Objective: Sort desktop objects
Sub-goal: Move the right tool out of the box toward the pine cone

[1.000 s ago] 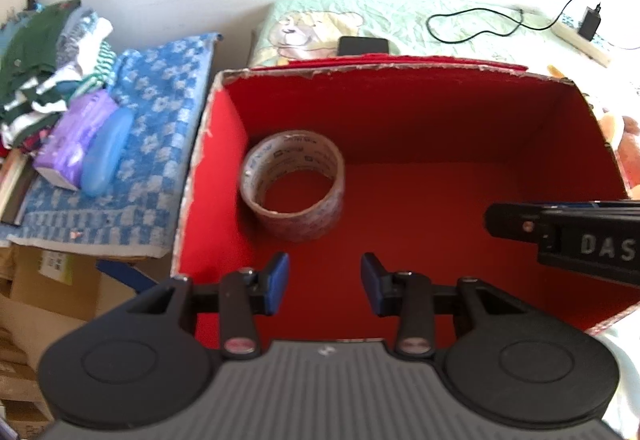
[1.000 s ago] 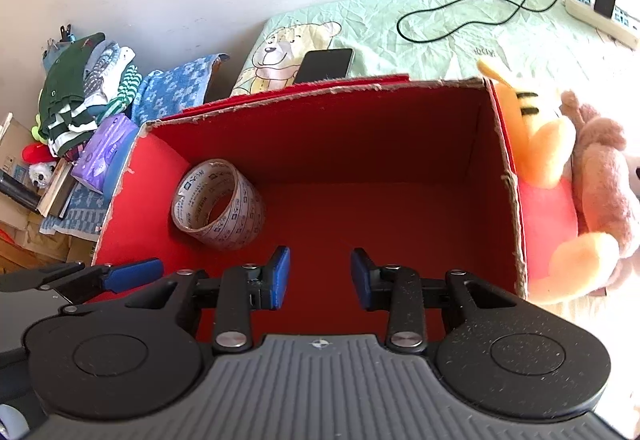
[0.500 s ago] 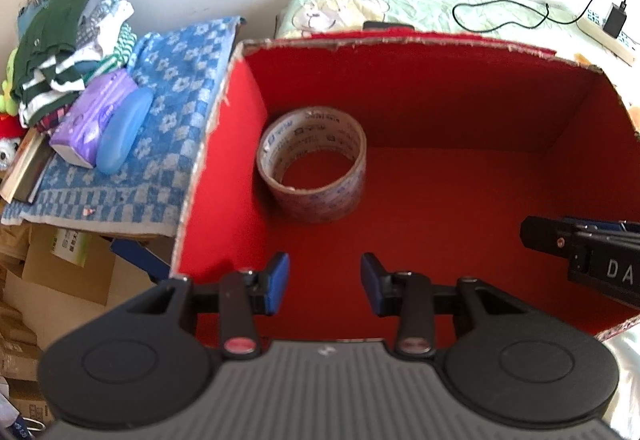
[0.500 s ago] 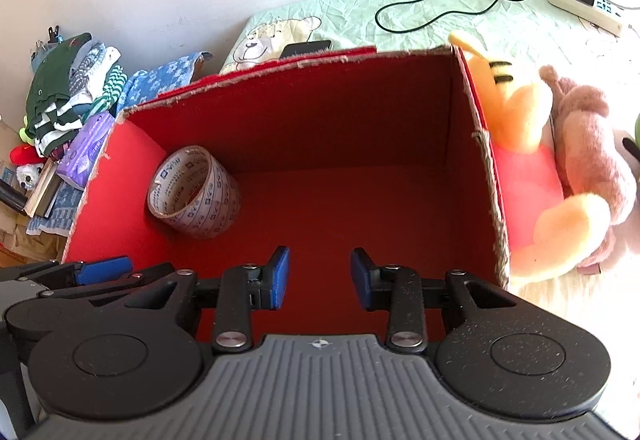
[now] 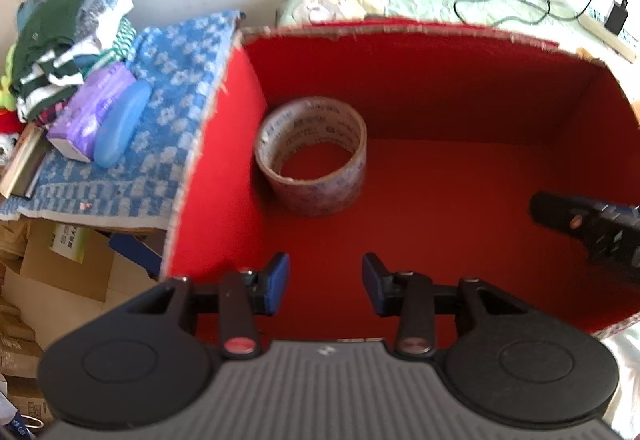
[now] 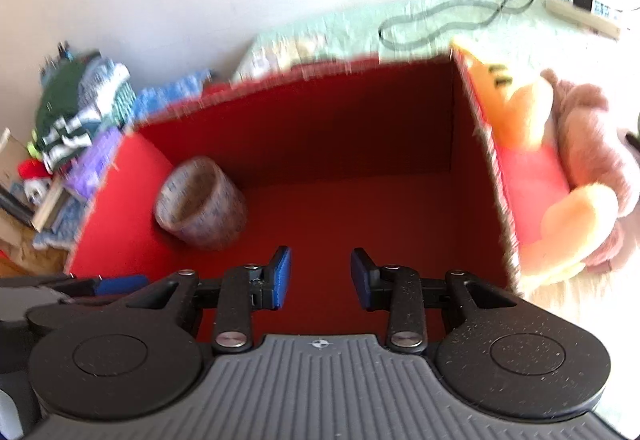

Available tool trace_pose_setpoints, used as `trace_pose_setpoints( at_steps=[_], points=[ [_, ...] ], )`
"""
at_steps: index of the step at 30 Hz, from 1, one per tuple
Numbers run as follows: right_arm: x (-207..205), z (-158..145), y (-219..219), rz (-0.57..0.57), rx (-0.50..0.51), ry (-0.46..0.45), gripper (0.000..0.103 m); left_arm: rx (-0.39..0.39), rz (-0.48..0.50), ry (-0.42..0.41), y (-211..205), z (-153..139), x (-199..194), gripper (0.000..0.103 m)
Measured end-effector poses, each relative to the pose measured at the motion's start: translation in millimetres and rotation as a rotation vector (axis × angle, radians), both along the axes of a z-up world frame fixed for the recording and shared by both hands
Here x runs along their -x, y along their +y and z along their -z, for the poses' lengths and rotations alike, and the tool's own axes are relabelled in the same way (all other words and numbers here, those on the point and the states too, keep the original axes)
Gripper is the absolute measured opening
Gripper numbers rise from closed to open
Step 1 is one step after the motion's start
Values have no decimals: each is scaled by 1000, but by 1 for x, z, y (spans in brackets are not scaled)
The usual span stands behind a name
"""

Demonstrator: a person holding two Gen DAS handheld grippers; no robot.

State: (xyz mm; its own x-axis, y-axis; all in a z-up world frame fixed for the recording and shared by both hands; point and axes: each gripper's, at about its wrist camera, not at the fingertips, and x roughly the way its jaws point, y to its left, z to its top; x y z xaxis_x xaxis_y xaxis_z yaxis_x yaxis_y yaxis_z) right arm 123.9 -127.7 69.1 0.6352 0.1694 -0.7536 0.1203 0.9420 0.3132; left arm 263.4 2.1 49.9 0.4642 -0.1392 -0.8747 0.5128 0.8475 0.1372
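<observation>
2 grippers hung over a red box (image 5: 460,112) on a pale green bedspread (image 6: 360,20) against a white wall. The left gripper (image 5: 325,288) was opening with nothing between its jaws; the right gripper (image 6: 320,276) stood apart, empty. 1 tape roll (image 5: 312,156) lay near the box's left wall. Plush toys (image 6: 560,168) touched the box's right side.

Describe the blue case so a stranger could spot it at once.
Find the red box, then the blue checked towel left of it. On the towel lies the blue case, a smooth, rounded oblong beside a purple tissue pack; it alone is plain, glossy blue.
</observation>
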Motion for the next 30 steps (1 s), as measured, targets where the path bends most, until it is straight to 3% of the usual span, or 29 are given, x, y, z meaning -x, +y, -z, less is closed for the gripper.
trace_pose_setpoints(
  at_steps=[5,10,14,15,21,24,30],
  points=[
    [27,-30,-8,22,-11,-165,36,52,-6,-91,12,-31,16,52],
    [63,-55,-14,-9,-2,-321,37,110,-8,-133,28,-56,42,52],
    [93,-63,-25,-32,-35,-406,61,150,-8,-115,42,-62,64,52],
    [99,-64,-27,-45,-51,-414,61,164,-7,-105,47,-63,69,51],
    [122,-57,-29,-184,-31,-354,55,247,9,5,71,-53,106,48],
    [127,-38,-33,-226,-47,-275,45,253,36,38,78,-42,129,48],
    [127,2,-46,-197,-87,-115,35,251,74,133,73,-11,167,45]
  ],
)
